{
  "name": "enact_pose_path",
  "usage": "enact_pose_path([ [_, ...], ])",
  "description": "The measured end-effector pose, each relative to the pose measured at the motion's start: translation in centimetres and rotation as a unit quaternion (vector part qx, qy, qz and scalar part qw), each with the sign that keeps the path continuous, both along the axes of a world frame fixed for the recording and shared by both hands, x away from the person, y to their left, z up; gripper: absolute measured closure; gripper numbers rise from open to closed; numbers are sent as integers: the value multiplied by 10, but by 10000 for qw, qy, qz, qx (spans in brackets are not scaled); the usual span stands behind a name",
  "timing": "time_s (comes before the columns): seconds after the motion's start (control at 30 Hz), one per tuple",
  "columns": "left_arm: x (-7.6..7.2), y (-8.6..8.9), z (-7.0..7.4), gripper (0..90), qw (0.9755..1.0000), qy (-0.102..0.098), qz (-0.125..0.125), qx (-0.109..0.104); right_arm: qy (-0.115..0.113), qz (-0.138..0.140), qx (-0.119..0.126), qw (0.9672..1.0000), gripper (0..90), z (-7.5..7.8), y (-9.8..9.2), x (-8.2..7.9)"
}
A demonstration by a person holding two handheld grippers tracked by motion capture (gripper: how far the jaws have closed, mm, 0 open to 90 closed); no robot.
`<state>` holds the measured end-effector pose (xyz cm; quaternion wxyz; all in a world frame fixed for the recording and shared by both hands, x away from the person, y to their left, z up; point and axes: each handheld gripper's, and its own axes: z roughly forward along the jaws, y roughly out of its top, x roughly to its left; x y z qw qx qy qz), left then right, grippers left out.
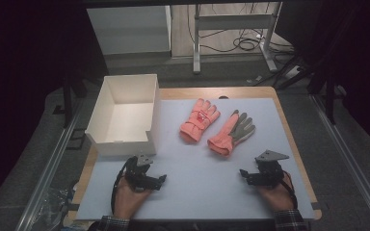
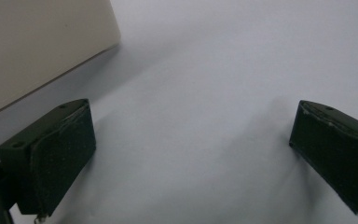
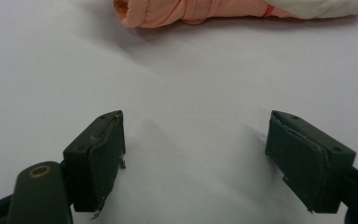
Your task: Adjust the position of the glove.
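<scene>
Left gripper and right gripper: jaws spread wide, empty, apparently resting on the smooth white mat. Two padded pink gloves at 12 o'clock; white rectangular box at 10 o'clock.

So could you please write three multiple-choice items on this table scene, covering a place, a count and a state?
1. Where is the white box relative to the gloves?
A. to their left
B. to their right
C. on top of them

2. How many pink gloves lie on the mat?
A. one
B. two
C. four

3. How do the left gripper's jaws stand?
A. shut on a glove
B. shut, empty
C. open, empty

Key: 1 A, the box stands at the mat's left edge; 2 B, left glove and right glove; 3 C, bare mat shows between them.
</scene>
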<state>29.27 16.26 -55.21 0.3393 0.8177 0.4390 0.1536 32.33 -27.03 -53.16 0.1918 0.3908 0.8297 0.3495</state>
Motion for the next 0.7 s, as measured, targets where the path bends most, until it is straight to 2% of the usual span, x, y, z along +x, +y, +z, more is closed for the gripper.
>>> enact_pose_path([
  [0.57,0,0,0,5,10000,-11,11,-7,19,6,-8,10000,207,1,0,0],
  [0.7,0,0,0,6,10000,-15,15,-4,8,-63,26,10000,268,2,-1,1],
])
